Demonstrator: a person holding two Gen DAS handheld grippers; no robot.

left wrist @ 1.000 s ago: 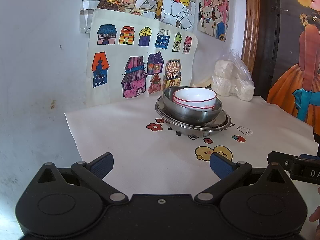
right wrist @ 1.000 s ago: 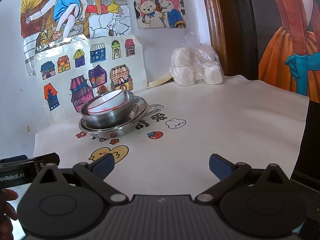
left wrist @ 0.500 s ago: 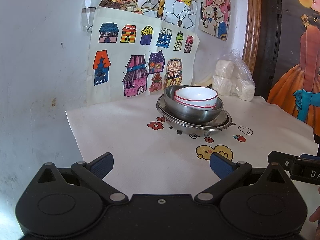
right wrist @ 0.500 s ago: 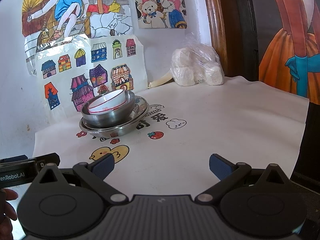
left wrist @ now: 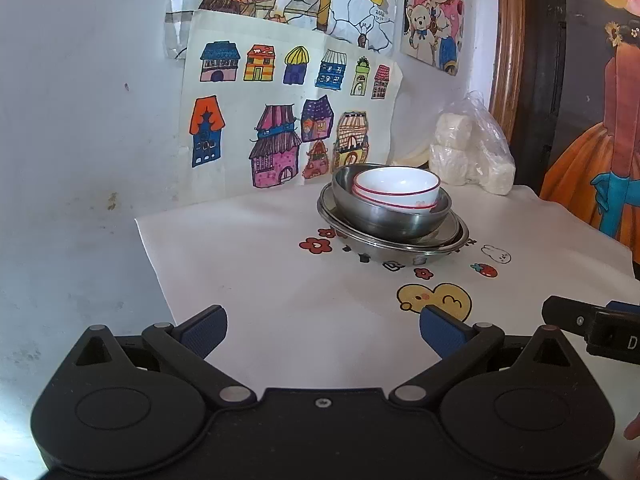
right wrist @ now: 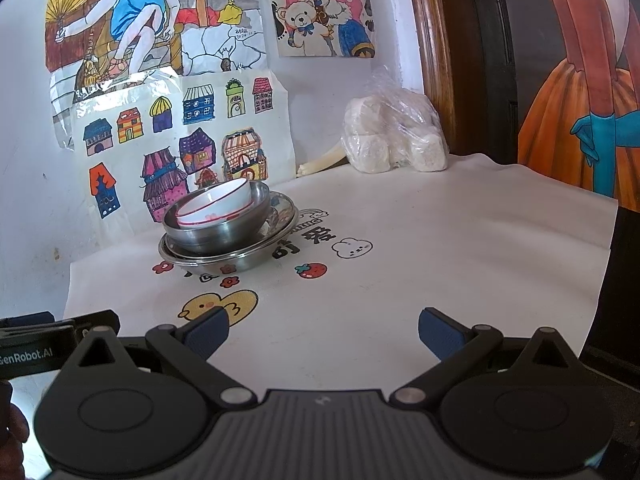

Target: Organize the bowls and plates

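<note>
Tabletop point(left wrist: 280, 300) first, draped in a white printed cloth whose far and right edges run out of frame, with cartoon ducks and strawberries partly covered by the dishes. Behind it, house drawings point(left wrist: 288, 120) lean on the wall, their lower right corner hidden by the stack. Off in the back corner sits a plastic bag point(right wrist: 394, 136) of white lumps; what they are is hard to say. Now the stack itself, near the wall: a wide steel plate point(left wrist: 456, 240) at the bottom, a steel bowl point(left wrist: 384, 216) resting in it, and a white red-rimmed bowl point(left wrist: 400, 186) tilted inside that, possibly two nested, the rims too close to separate. Left gripper point(left wrist: 322, 330) hangs low over the cloth, well short of the stack, fingers spread wide and holding nothing. Right gripper point(right wrist: 324, 330) does likewise, fingers wide apart, empty. Each camera catches only a black sliver of the other tool at its edge.
</note>
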